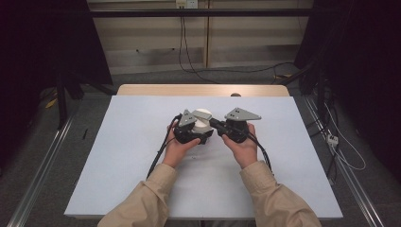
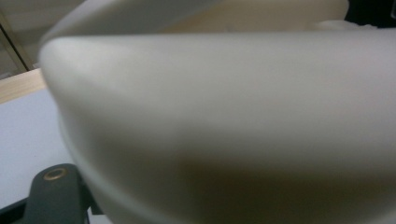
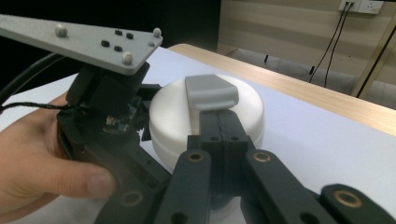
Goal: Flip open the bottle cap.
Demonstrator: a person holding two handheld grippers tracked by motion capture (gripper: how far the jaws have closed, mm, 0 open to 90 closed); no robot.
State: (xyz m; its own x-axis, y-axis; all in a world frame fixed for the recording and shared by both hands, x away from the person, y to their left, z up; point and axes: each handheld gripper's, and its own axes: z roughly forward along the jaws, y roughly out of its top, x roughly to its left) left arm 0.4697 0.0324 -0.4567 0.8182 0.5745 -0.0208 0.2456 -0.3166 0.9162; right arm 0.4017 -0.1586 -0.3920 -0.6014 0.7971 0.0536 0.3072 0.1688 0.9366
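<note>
A white round lidded container (image 1: 203,120) stands mid-table between both grippers. My left gripper (image 1: 202,135) is pushed against its left side. In the left gripper view the container's wall (image 2: 233,116) is blurred and very near, with a corner of a black jaw at the lower left. The pads are hidden, so I cannot tell whether they pinch anything. My right gripper (image 3: 211,93) is shut, jaws pressed together, and its grey fingertips (image 3: 205,88) lie over the container's lid (image 3: 168,112) with nothing between them. The left gripper (image 3: 142,128) with its grey plate shows beside the container.
A white sheet (image 1: 142,165) covers the wooden table, whose far edge (image 1: 203,90) shows bare. Black cables trail from both grippers toward the person. Dark stands flank the table, and cords hang from wall sockets (image 3: 359,5) behind it.
</note>
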